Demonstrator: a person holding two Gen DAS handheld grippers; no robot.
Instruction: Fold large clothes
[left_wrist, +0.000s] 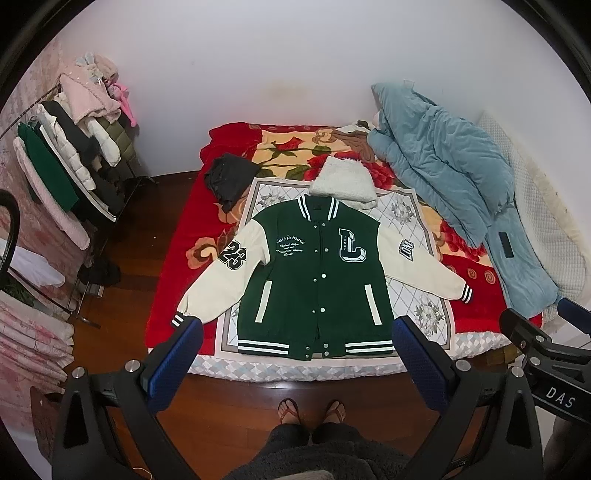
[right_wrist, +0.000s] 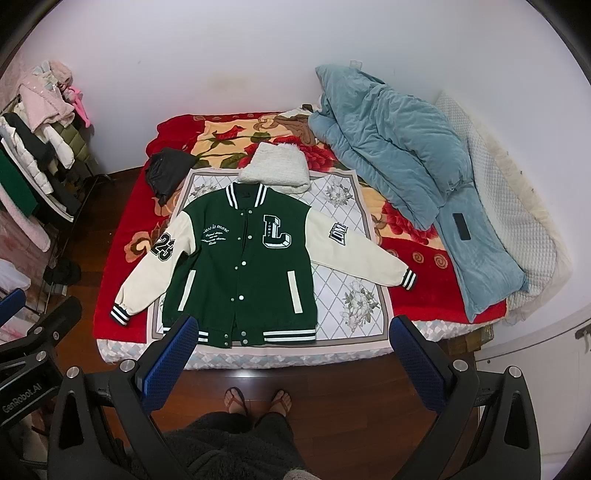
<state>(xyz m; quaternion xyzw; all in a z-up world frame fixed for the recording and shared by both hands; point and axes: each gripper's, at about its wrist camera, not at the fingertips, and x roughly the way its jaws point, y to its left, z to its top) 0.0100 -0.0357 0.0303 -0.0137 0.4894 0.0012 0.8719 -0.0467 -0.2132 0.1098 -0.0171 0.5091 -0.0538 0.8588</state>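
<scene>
Jacket: green varsity jacket with cream sleeves (left_wrist: 314, 273), flat, buttoned, centre frame on the red floral bed blanket (left_wrist: 173, 258).
Left gripper (left_wrist: 295, 354): fingers apart, empty, lower frame.
Right gripper (right_wrist: 291, 350): fingers apart, empty.
Advice: pinch each cuff, fold sleeves inward across the chest.

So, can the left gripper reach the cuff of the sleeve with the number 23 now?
Probably yes. The left gripper is open and empty, and that cuff lies uncovered near the bed's front edge, nothing between them.
</scene>
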